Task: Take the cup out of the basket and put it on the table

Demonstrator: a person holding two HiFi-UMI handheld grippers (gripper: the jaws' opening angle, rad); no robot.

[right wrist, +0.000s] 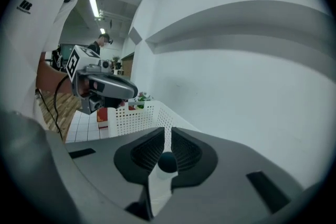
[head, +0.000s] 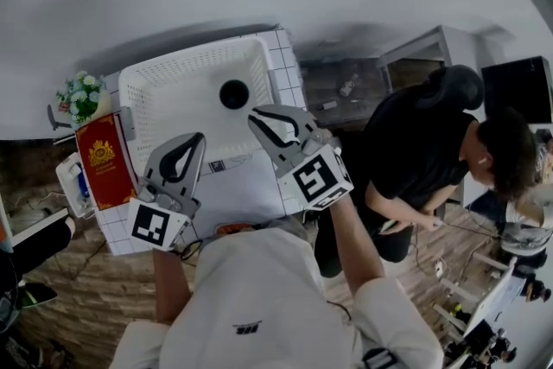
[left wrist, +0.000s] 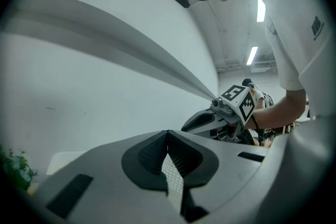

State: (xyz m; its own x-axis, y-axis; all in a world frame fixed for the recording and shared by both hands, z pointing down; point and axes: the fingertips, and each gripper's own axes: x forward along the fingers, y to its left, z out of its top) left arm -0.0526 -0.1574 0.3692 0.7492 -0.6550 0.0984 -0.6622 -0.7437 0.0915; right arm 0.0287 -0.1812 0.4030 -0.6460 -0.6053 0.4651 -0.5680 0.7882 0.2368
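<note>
The dark cup (head: 234,93) stands inside the white basket (head: 164,86). The left gripper (head: 198,137) and the right gripper (head: 257,116), both clenched on nothing, hover at the basket's near edge.

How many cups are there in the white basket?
1. The dark cup sits in the white basket, near its right wall. The right claw covers some floor, so another may hide.

Red box (head: 104,162) at left edge, small flower plant (head: 82,96) above it; person in black (head: 415,155) at right, dark monitor (head: 518,88) upper right.
</note>
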